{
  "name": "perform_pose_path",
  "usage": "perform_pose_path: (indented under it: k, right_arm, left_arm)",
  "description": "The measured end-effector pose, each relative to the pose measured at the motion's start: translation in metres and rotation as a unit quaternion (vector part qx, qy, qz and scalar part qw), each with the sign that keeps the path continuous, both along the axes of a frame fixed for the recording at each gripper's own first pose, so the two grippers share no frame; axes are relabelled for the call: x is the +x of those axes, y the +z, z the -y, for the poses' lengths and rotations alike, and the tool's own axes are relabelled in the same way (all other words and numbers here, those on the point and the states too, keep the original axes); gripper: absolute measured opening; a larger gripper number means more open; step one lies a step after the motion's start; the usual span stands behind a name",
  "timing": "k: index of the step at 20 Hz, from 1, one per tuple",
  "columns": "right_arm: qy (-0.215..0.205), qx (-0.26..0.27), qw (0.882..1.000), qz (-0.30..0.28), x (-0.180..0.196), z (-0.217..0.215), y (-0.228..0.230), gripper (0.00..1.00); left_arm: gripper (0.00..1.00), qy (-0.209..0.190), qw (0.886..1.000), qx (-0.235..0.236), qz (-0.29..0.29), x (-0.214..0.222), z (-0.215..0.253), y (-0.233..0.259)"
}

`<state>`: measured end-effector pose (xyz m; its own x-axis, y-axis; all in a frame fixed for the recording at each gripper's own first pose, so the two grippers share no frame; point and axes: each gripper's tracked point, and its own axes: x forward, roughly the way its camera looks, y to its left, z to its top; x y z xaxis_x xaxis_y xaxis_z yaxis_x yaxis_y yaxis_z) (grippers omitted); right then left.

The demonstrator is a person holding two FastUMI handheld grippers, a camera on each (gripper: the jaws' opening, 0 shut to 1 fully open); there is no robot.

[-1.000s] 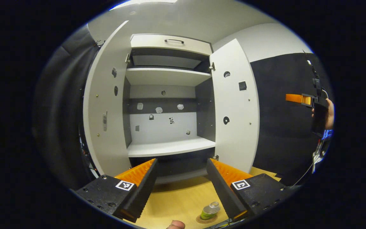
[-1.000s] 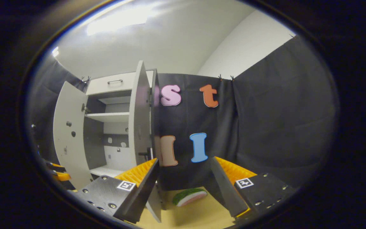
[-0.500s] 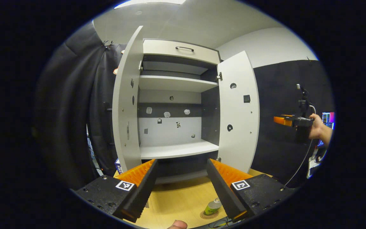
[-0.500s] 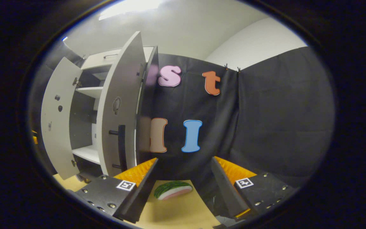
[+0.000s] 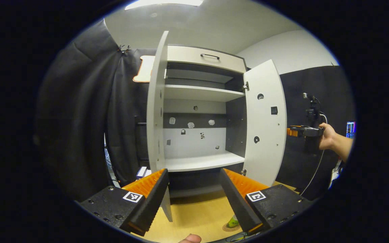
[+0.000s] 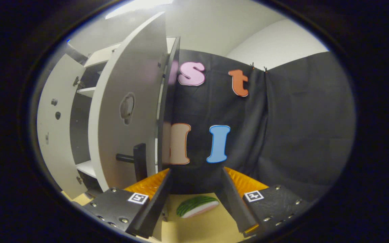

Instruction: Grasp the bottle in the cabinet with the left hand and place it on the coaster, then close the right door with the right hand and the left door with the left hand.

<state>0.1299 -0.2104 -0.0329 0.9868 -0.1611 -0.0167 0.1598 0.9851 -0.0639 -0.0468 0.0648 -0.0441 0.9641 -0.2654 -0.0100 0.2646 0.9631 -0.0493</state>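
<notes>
Left gripper view looks into the tall white cabinet (image 5: 201, 101) with both doors open: the white left door (image 5: 155, 111) stands edge-on, the white right door (image 5: 265, 128) swings out to the right, and the pale shelves between them hold no bottle. The left gripper (image 5: 193, 195) hangs low above the light wooden table (image 5: 194, 216), its fingers spread apart with nothing between them. Just behind its right finger, a green-labelled bottle (image 5: 232, 221) stands on a round brown coaster (image 5: 231, 227), mostly hidden. Farther off at the right, a hand (image 5: 328, 136) holds the right gripper (image 5: 294, 131) close to the outer face of the right door; whether it touches the door cannot be told. Right gripper view faces that door's outer face (image 6: 130, 111), with its dark bar handle (image 6: 137, 160) just above the left finger. The right gripper (image 6: 194, 202) has its fingers apart and empty, and a watermelon-slice toy (image 6: 197, 206) lies on the table (image 6: 198, 229) between them.
</notes>
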Motion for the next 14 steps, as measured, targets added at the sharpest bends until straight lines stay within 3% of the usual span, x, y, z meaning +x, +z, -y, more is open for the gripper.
perform_pose_path:
  k: [4,5,6,13,14]
  right_arm:
    - [-0.009,0.032,0.999,-0.022,0.001,0.001,-0.01,0.84]
    - [-0.004,0.029,0.999,-0.027,0.001,-0.002,-0.009,0.88]
    - [0.0,0.028,0.999,-0.029,0.0,-0.005,-0.008,0.88]
    - [0.053,0.052,0.996,-0.038,0.002,-0.055,-0.014,0.88]
    - [0.063,0.051,0.996,-0.036,0.004,-0.066,-0.014,0.88]
  left_arm:
    - [0.97,0.011,1.0,-0.016,-0.015,-0.002,-0.015,0.002]
    - [0.94,0.014,1.0,-0.023,-0.012,-0.003,-0.015,0.009]
    - [0.96,0.01,0.999,-0.03,-0.01,-0.005,-0.011,0.013]
    - [0.93,-0.018,1.0,-0.023,0.005,-0.004,0.016,0.021]
    - [0.96,-0.019,1.0,-0.018,0.005,-0.003,0.019,0.019]
